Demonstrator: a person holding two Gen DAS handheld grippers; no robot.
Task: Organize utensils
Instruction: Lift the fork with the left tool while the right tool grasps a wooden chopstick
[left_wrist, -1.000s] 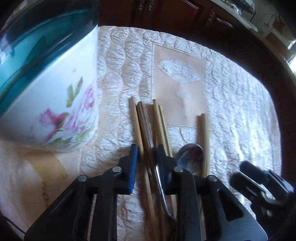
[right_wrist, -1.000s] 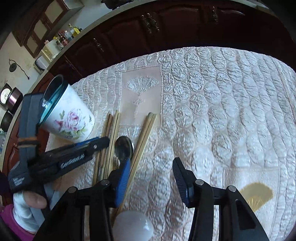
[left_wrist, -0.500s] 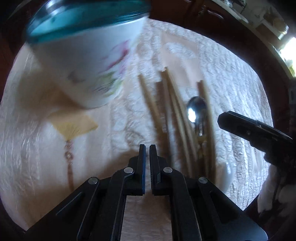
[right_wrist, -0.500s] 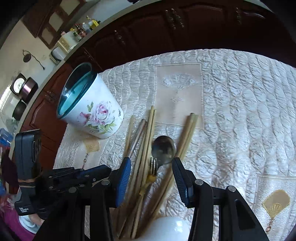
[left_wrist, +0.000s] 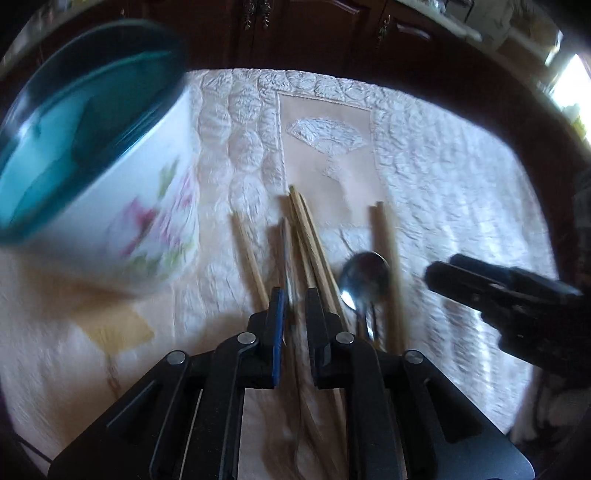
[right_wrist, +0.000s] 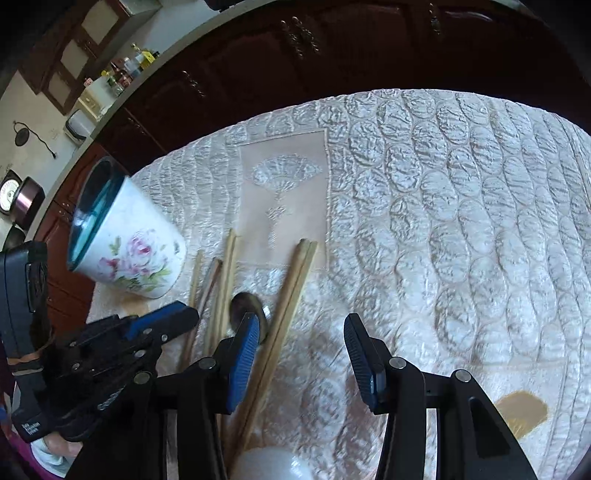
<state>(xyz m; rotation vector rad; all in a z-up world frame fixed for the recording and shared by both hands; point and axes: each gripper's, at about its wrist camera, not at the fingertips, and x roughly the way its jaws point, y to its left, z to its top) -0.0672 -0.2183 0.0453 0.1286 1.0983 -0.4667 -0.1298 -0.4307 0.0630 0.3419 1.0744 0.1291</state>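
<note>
Left gripper low over the worktop, its fingers narrowed around a dark slim utensil — a small gap shows on each side, so I cannot tell whether they actually clamp it. My right gripper is released, fingers wide apart over bare quilted cloth just right of the pile. Beyond the left fingertips lie the wooden chopsticks roughly parallel, with a metal spoon among them and one further pair to its right. Farther back-left stands the floral cup with teal interior — upright, beside the chopsticks, not touching. Dark cabinets behind.
</note>
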